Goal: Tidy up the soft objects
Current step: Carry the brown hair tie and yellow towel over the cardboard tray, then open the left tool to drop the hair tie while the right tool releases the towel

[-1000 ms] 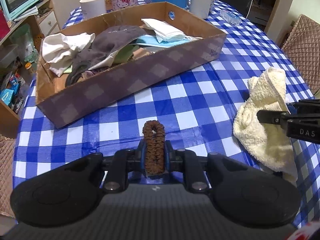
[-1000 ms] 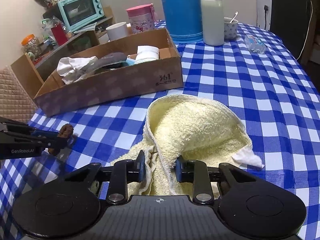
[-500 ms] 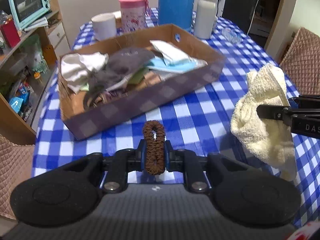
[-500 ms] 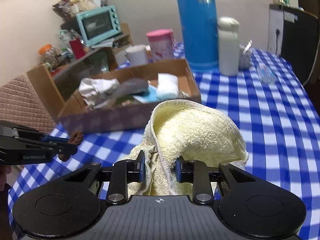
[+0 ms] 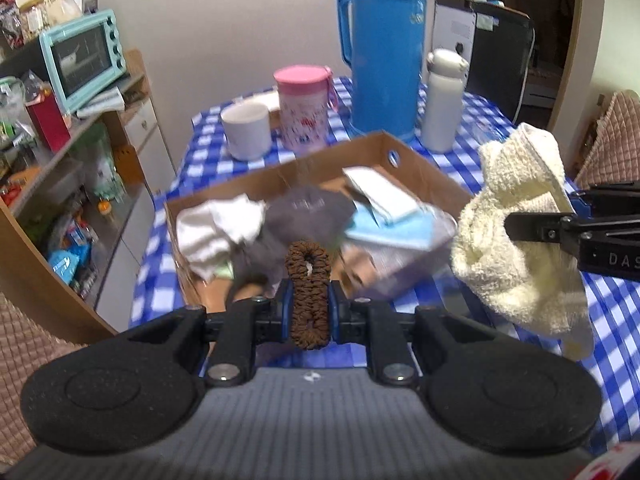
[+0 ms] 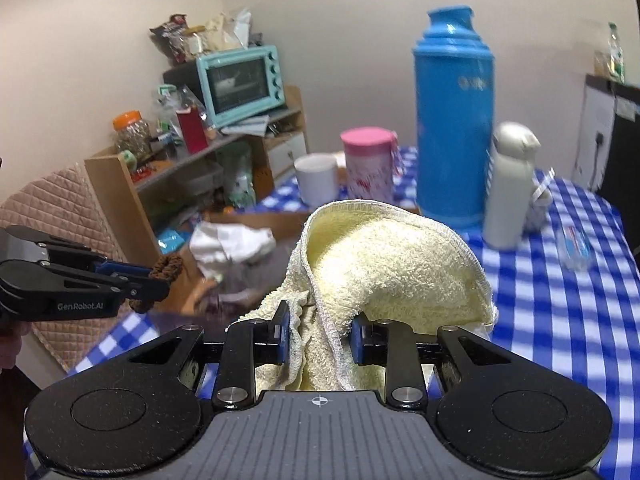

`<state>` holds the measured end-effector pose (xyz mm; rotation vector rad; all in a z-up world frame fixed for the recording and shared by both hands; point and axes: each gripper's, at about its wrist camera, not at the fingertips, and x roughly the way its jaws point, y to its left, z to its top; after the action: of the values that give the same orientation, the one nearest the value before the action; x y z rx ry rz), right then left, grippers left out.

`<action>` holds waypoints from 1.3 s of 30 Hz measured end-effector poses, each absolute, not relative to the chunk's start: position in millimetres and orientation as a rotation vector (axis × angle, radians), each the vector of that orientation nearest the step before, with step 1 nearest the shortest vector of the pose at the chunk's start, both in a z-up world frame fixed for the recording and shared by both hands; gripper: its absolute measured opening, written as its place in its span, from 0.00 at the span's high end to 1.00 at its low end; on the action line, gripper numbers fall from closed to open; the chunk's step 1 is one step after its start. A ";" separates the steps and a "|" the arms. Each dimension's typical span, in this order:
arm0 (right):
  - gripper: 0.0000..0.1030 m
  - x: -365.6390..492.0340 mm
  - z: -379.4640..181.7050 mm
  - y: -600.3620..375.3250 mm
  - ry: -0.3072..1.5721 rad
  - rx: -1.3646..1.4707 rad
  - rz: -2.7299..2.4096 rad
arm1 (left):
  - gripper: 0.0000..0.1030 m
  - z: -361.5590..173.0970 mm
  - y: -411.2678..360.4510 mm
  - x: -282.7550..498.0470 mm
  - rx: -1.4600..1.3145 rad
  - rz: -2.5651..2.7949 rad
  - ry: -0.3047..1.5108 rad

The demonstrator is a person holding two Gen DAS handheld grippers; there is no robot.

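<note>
Left hand-held gripper (image 5: 309, 307) pinches a brown scrunchie (image 5: 309, 294), its long loop standing upright between the pads at lower centre of the left view. Directly beyond it, at mid-frame, sits the cardboard box (image 5: 420, 164) of soft things on the checked worktop (image 5: 612, 304). Right hand-held gripper (image 6: 318, 338) clamps a bunched yellow towel (image 6: 392, 264), hanging clear at the right edge of the left view, just beside the box's right corner. Judging by this, the left one is nearer the box's open middle.
</note>
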<state>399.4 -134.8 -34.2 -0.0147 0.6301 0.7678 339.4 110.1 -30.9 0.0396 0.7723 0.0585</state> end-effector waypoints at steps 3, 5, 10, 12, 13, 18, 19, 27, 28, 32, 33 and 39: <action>0.72 415.5 -27.1 -122.7 0.602 -0.017 0.784 | 0.84 -24.8 116.8 353.2 0.047 0.070 0.755; 0.72 426.3 -22.7 -114.1 0.581 -0.019 0.792 | 0.84 -22.2 121.5 362.7 0.050 0.075 0.745; 0.72 455.1 -13.4 -93.0 0.532 -0.023 0.806 | 0.84 -18.5 131.4 386.9 0.055 0.084 0.736; 0.72 465.2 -11.8 -84.9 0.509 -0.035 0.807 | 0.84 -18.7 134.9 396.6 0.061 0.086 0.734; 0.72 470.3 -12.3 -80.9 0.498 -0.037 0.805 | 0.84 -18.6 137.1 401.9 0.064 0.088 0.733; 0.72 491.7 -24.0 -61.6 0.477 -0.027 0.776 | 0.84 -24.2 143.5 421.0 0.069 0.091 0.737; 0.72 495.1 -29.0 -57.7 0.482 -0.022 0.769 | 0.84 -26.7 144.8 424.2 0.069 0.092 0.741; 0.72 512.9 -77.1 -32.0 0.596 -0.007 0.753 | 0.84 -58.2 151.6 449.0 0.047 0.093 0.813; 0.72 515.0 -81.9 -29.8 0.610 -0.005 0.755 | 0.84 -62.1 153.6 451.0 0.040 0.092 0.823; 0.72 525.1 -96.9 -23.5 0.678 0.040 0.782 | 0.84 -76.1 157.4 458.4 0.021 0.093 0.856; 0.72 526.0 -99.6 -22.8 0.695 0.058 0.800 | 0.84 -79.1 158.0 459.8 0.021 0.092 0.861; 0.72 534.3 -116.4 -13.0 0.789 0.028 0.813 | 0.84 -89.9 160.2 469.3 0.017 0.088 0.887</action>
<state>534.3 -13.0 -116.4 0.0277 0.7895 0.8129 469.3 160.2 -89.9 0.0168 0.8869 0.0879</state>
